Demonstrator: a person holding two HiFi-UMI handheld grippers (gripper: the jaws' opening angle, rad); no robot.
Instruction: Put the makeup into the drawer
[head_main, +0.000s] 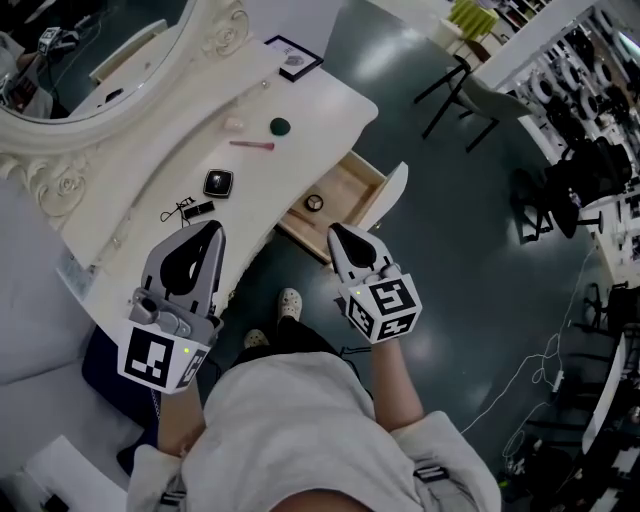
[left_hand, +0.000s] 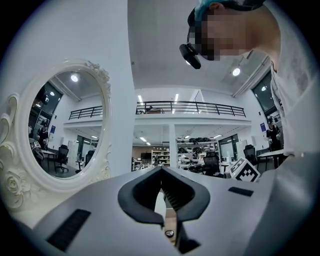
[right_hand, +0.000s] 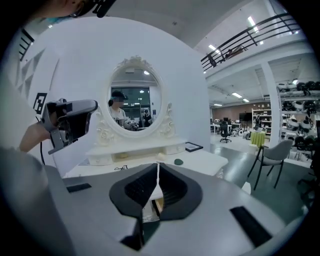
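Note:
The wooden drawer (head_main: 352, 196) of the white vanity table (head_main: 320, 100) stands open, with a round compact (head_main: 314, 203) lying inside. On the tabletop rest a black square compact (head_main: 218, 183), a small black tube (head_main: 198, 209), a pink stick (head_main: 251, 145) and a green round piece (head_main: 279, 126). My left gripper (head_main: 211, 229) hovers over the table's front edge, shut and empty. My right gripper (head_main: 337, 232) hangs just in front of the drawer, also shut with nothing in it. In the gripper views the left gripper (left_hand: 161, 169) and the right gripper (right_hand: 157, 165) each show their jaws meeting at the tips.
An oval mirror (head_main: 100, 60) in an ornate white frame backs the table. A picture frame (head_main: 293, 58) lies at the far end. A black tangled clip (head_main: 175, 212) sits by the tube. A chair (head_main: 470, 95) stands beyond the drawer. The person's legs and shoes (head_main: 288, 302) are below the drawer.

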